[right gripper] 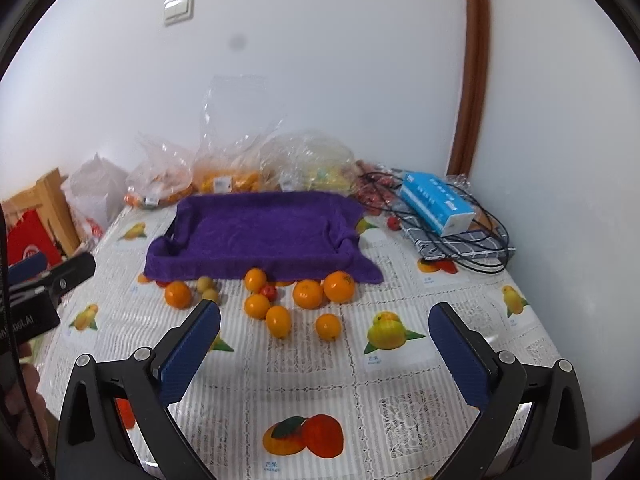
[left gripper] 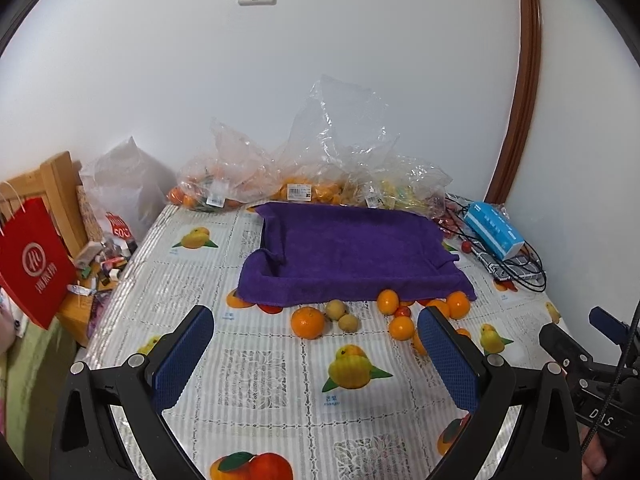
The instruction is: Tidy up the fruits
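Oranges [right gripper: 307, 293] and a couple of small tan round fruits [right gripper: 207, 286] are loose on the table, bunched along the near edge of the purple towel-lined tray [right gripper: 260, 236], which has nothing in it. Behind the tray, against the white wall [left gripper: 200, 80], crinkly clear plastic bags [left gripper: 320, 160] hold more orange and yellow fruit. A blue tissue box [right gripper: 436, 204] sits on black cables at the far right corner. The tablecloth [right gripper: 320, 376] is lacy white with printed mangoes. Left gripper [left gripper: 316, 356] and right gripper [right gripper: 324, 356] both hover spread wide, holding nothing.
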`<state>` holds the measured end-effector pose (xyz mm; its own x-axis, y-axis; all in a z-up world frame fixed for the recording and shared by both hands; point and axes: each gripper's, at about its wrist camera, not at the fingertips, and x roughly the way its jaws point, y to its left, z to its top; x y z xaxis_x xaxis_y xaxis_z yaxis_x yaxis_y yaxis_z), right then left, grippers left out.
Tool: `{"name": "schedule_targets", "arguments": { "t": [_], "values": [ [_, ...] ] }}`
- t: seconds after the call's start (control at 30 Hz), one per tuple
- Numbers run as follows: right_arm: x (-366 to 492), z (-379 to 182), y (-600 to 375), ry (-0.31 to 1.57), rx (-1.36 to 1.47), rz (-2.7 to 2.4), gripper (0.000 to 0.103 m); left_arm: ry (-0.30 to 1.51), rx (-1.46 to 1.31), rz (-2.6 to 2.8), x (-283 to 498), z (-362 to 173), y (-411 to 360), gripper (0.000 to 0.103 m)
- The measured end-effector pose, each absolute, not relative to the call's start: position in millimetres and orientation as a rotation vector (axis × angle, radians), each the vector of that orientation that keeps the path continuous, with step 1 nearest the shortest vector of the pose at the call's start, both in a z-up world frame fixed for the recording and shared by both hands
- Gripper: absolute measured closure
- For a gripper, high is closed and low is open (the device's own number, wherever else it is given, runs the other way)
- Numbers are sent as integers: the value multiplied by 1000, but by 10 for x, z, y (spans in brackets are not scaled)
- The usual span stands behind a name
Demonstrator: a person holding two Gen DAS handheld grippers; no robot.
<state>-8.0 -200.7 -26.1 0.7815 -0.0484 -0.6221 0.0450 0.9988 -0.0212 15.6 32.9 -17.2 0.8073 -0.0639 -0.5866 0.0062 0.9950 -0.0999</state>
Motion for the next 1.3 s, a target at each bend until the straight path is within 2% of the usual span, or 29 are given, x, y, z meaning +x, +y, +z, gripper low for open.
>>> {"name": "schedule_targets", "arguments": {
  "t": [0.3,0.6,0.77,0.87,1.0,1.07,1.17,1.3],
  "values": [
    [106,-471,-2058,677,1,-33,0,672,-49,-36,395,-420,315,1],
    [432,-924,-2200,725,59,27,2,706,-48,-24,645,-866,355,2],
    [652,-1244,-2248,799,26,33,16,769,-43,-26,839,-1053,383,2],
    [745,-1397,-2282,831,31,45,22,802,-51,-27,970,-1168,405,9],
    [867,-1577,-2323,858,63,50,31,799,-52,-33,1050,-1284,434,9],
    [939,-1676,-2337,879,69,49,41,805,-46,-30,1075,-1338,440,10],
    [1023,-1798,-2348,910,73,50,50,832,-47,-20,1154,-1428,468,9],
    [1034,-1862,-2314,896,45,31,51,855,-67,-43,1258,-1516,477,10]
  ]
}}
